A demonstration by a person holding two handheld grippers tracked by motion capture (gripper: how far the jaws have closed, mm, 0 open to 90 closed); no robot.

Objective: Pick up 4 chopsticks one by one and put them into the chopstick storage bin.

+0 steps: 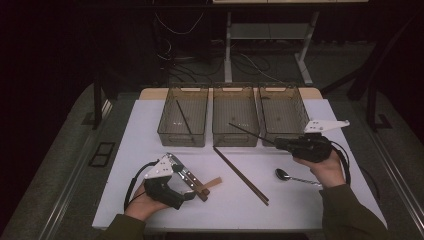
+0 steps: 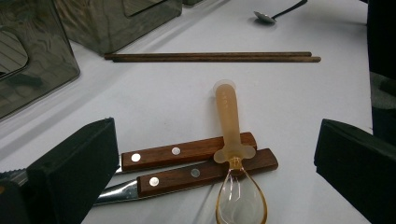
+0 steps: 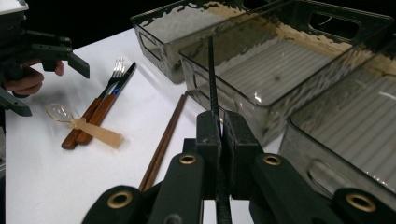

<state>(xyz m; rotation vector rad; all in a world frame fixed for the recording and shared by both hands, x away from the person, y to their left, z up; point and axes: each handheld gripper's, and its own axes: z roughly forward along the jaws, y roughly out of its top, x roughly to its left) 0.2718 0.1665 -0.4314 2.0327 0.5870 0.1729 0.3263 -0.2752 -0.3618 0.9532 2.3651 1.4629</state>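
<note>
**High view: right gripper grips a black chopstick**

Nearest, the left gripper (image 1: 192, 190) gapes wide around knife handles (image 2: 187, 163) and a clear spoon (image 2: 240, 200). Farther, the right gripper (image 1: 278, 143) clamps the chopstick (image 1: 250, 132), angled over the middle bin (image 1: 235, 137).

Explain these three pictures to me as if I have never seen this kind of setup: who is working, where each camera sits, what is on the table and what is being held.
A person sits at a white table holding a hand-operated two-jaw gripper in each hand. The high view looks down from above. The other two pictures come from cameras riding on the grippers, looking along their black jaws.

The right gripper is shut on a thin black chopstick, carried near three clear bins; the leftmost bin already holds one black chopstick.

The left gripper is open over a wooden-handled knife and fork, with a translucent plastic spoon lying across their handles.

On the table too are a pair of brown chopsticks and a metal spoon.
</note>
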